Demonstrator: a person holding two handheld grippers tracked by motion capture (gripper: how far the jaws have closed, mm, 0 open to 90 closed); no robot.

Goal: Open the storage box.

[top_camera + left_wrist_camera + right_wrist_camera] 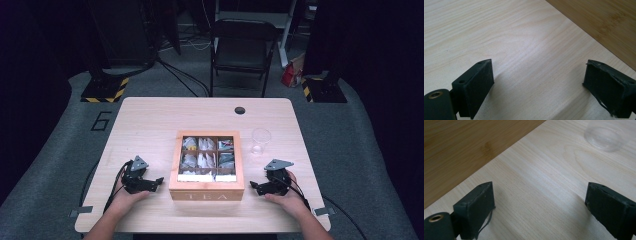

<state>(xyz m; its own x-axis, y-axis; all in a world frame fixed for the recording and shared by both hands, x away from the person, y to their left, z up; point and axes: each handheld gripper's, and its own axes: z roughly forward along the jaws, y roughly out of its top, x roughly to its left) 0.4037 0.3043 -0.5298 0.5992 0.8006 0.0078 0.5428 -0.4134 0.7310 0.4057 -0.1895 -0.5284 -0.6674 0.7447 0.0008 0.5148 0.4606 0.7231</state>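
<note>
Two grippers: resting low on the table (150,117), one at each side of the tea box (206,187).
Left gripper (159,181): near the box's left wall, aimed toward it; jaws spread wide, nothing between them but bare tabletop.
Right gripper (253,186): near the box's right wall, aimed toward it; jaws spread wide, holding nothing.
Tea box: wooden, at the middle of the table toward the near edge, "TEA" on the front wall, glass lid closed, tea bags (206,159) sorted into compartments underneath.
Cup (260,140): clear plastic, upright, just right of the box's far corner, apart from it; also at the top of the right gripper view (604,136).
Hands: one behind each gripper, forearms coming in from the near edge.
</note>
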